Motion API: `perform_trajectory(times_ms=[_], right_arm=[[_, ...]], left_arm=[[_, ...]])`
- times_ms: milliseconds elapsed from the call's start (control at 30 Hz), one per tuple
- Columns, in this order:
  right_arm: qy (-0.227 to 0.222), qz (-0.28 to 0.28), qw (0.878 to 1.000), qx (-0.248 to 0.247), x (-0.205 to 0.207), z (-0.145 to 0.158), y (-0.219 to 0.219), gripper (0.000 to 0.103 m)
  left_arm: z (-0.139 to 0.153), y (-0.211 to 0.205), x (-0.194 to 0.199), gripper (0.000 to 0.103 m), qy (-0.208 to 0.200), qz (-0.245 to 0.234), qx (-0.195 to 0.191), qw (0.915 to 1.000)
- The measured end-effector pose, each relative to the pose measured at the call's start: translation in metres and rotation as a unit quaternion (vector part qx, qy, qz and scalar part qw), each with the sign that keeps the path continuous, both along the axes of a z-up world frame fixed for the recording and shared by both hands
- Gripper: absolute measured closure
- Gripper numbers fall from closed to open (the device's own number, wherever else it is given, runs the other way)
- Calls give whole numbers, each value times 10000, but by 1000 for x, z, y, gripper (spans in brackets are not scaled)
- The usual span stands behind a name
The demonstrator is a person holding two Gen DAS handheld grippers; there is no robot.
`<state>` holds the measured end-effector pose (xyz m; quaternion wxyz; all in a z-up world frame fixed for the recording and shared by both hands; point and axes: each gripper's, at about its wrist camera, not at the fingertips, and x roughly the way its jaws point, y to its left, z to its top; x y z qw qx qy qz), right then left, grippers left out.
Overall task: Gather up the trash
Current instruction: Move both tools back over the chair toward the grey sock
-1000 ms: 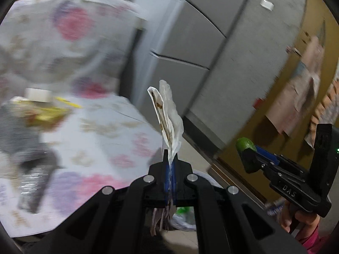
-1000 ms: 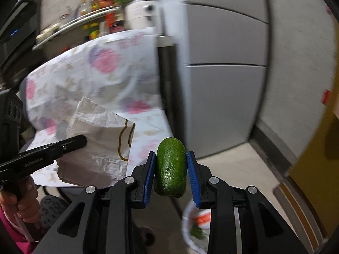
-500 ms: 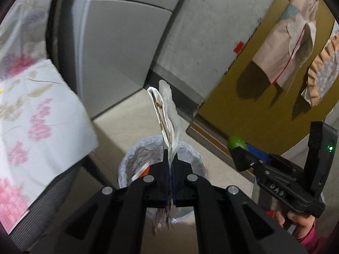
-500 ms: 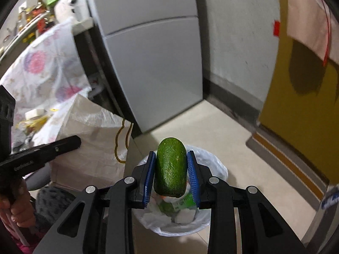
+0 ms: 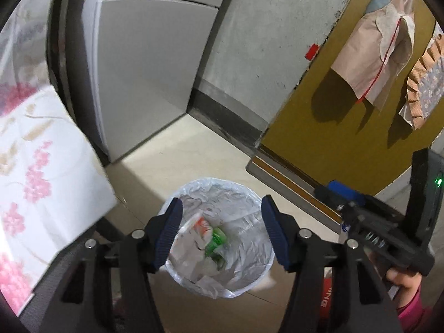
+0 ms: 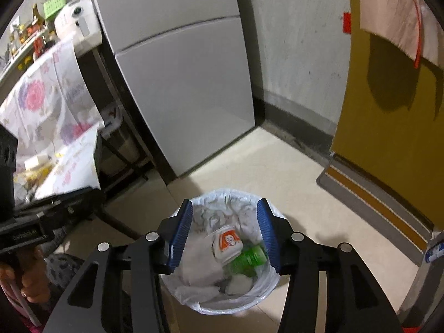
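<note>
My left hand-held gripper and right hand-held gripper are both opening, nothing between their pads, directly above the round white-lined trash bin holding wrappers.

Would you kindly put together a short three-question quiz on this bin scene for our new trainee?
1. True or false: something is clamped between the jaws of the left gripper.
2. What lines the trash bin: A) a white plastic bag, B) newspaper, C) nothing?
3. Which large appliance stands against the wall beyond the bin?

Key:
1. False: the jaws are opening, with nothing between them.
2. A.
3. The grey refrigerator.
</note>
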<state>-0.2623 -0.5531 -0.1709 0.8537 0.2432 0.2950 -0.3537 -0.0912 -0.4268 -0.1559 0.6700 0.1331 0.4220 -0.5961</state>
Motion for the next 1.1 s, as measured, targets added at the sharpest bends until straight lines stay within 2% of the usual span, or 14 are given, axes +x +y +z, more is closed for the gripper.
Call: perform_trajectory(times_ms=[100,200,367,500,567,700,800,900,967,1000,1100], right_arm=[[-208,106,9995,-200,4,24,11,53],[-394,354,9980,-354,18,46,25,53],[-635,1177,9897,-505,76,71,67,53],[-717,1821,9797,-436,129,77,103,53],[-739,2143,9731,-411,157,79,124,53],[-622,2773,9580,-380,215,89,167,53],[-385,3199,9461,-323,257,97,196,53],[-346,3681,9283,-404,287,106,227,51],[-351,3935,9176,-435,304,105,245,45],[-385,4130,9088,-440,311,102,257,45],[-257,4459,8930,-544,330,88,284,45]], left_arm=[[15,21,10,45,-259,253,-97,9993],[29,58,26,45,-638,671,-138,9956],[41,132,59,45,-918,1385,-64,9861],[47,201,91,45,-1163,2204,134,9684],[52,240,109,45,-1207,2723,253,9543],[54,300,138,45,-923,3443,362,9336],[59,338,152,45,-985,4006,652,9086],[67,371,158,44,-1043,4406,802,8880],[70,388,164,42,-1110,4531,757,8813],[70,397,168,41,-1163,4630,680,8760],[62,413,178,41,-1052,4772,572,8706]])
